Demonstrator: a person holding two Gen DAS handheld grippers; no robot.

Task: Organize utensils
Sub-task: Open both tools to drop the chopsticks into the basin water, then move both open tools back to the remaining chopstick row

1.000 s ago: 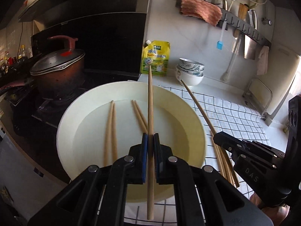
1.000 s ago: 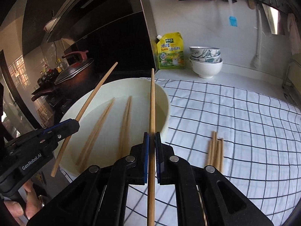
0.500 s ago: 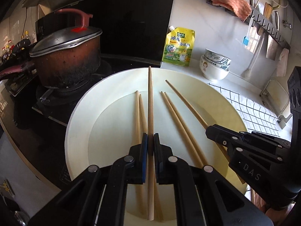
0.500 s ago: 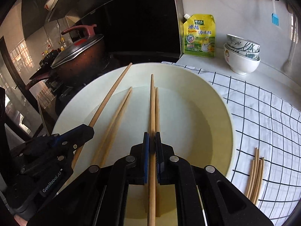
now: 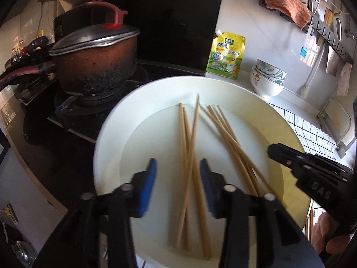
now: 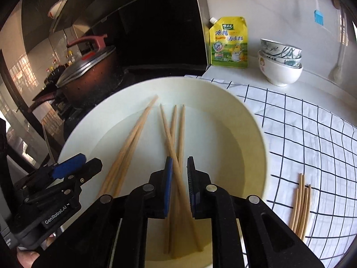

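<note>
On the kitchen counter, six chopsticks (image 5: 189, 147) lie loose in the white basin (image 5: 107, 147); left gripper (image 5: 177, 176) and right gripper (image 6: 178, 174) are both opening, grasping nothing.

Two black handheld grippers: the left gripper (image 5: 176, 183), lettered "GenRobot.AI", and the right gripper (image 6: 179, 183), stamped "DAS", share blue-padded fingers (image 6: 168, 185) and silver screws (image 6: 148, 187) at their hinged arms.

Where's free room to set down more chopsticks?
Free: basin floor right of the chopsticks, toward its right wall; checked cloth between the bowls and the loose chopstick bundle. Crowded: basin's middle and left, under both opening claws.
</note>
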